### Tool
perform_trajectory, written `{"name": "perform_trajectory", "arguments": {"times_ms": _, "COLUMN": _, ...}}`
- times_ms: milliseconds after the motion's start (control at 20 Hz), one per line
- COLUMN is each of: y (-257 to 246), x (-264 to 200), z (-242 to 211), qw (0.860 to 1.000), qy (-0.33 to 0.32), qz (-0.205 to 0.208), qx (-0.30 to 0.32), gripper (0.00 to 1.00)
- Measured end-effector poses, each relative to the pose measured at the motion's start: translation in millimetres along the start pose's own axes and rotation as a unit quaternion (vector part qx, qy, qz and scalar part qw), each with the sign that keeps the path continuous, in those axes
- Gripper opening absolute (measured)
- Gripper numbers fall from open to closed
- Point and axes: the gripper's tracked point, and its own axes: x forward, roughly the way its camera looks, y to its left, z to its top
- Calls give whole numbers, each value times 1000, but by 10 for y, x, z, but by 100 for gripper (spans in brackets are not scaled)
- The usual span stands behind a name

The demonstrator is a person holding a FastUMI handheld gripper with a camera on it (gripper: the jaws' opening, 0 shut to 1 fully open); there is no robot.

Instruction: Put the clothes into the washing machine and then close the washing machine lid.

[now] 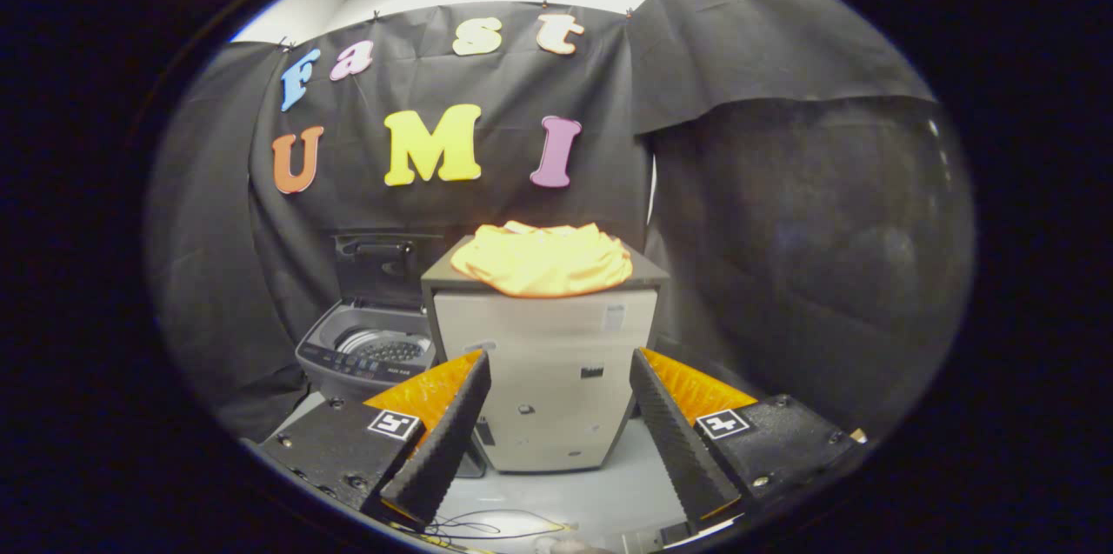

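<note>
A pale floor (600, 484) carries two things. Standing on it, straight ahead, is a boxy beige cabinet (548, 380) with a dark flat top. On that top lies a crumpled yellow-orange garment (543, 258), spread over most of the surface and drooping slightly past its near edge. Left of the cabinet, just beside it, a grey top-loading washing machine (369, 354) also stands on the floor, lower than the cabinet, its lid (383, 267) raised upright at the far side. A thin dark cable (496, 526) lies loose on the near floor.
</note>
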Motion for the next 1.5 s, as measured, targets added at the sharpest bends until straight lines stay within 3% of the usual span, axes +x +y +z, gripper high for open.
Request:
{"name": "perform_trajectory", "arguments": {"times_ms": 300, "y": -135, "x": 775, "z": 730, "qw": 1000, "qy": -18, "qz": -3, "qx": 17, "gripper": 100}}
{"name": "perform_trajectory", "arguments": {"times_ms": 800, "y": 79, "x": 2169, "z": 1762, "qw": 998, "qy": -19, "qz": 57, "qx": 3, "gripper": 100}}
{"name": "perform_trajectory", "arguments": {"times_ms": 1150, "y": 253, "x": 3129, "z": 2026, "qw": 997, "qy": 16, "qz": 76, "qx": -12, "gripper": 100}}
{"name": "perform_trajectory", "arguments": {"times_ms": 1500, "y": 434, "x": 3904, "z": 1784, "qw": 991, "qy": 105, "qz": 75, "qx": -16, "gripper": 100}}
